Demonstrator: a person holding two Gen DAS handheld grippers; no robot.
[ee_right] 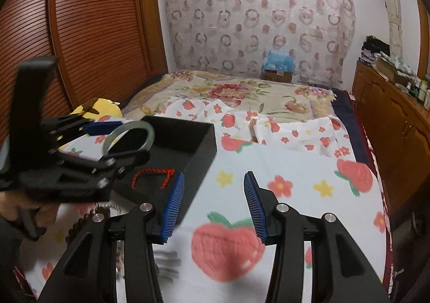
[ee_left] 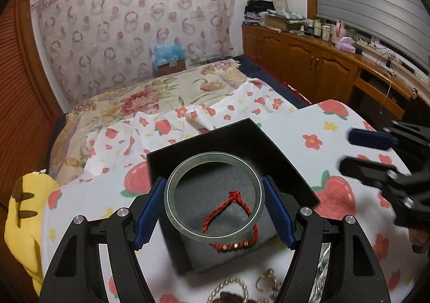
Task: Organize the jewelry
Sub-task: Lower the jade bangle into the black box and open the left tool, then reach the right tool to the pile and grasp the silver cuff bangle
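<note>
My left gripper (ee_left: 213,180) is shut on a pale green jade bangle (ee_left: 215,155), one blue pad pressing each side of the ring. It hovers over an open black box (ee_left: 242,128) whose grey floor holds a red braided cord bracelet (ee_left: 236,195). The right wrist view shows the same bangle (ee_right: 134,123) in the left gripper (ee_right: 131,139), above the box (ee_right: 199,152) and the red cord (ee_right: 150,171). Just right of the box, over the strawberry-print cloth, my right gripper (ee_right: 214,174) stands open with nothing between its pads. In the left wrist view the right gripper (ee_left: 348,149) sits at the right edge.
Loose jewelry lies before the box: a silver chain (ee_left: 231,284), gold pieces (ee_left: 266,278), dark beads (ee_right: 83,219). A yellow plush toy (ee_left: 24,209) lies at the bed's left edge. Wooden cabinets (ee_left: 309,61) line the right wall, a slatted wardrobe (ee_right: 94,21) the left.
</note>
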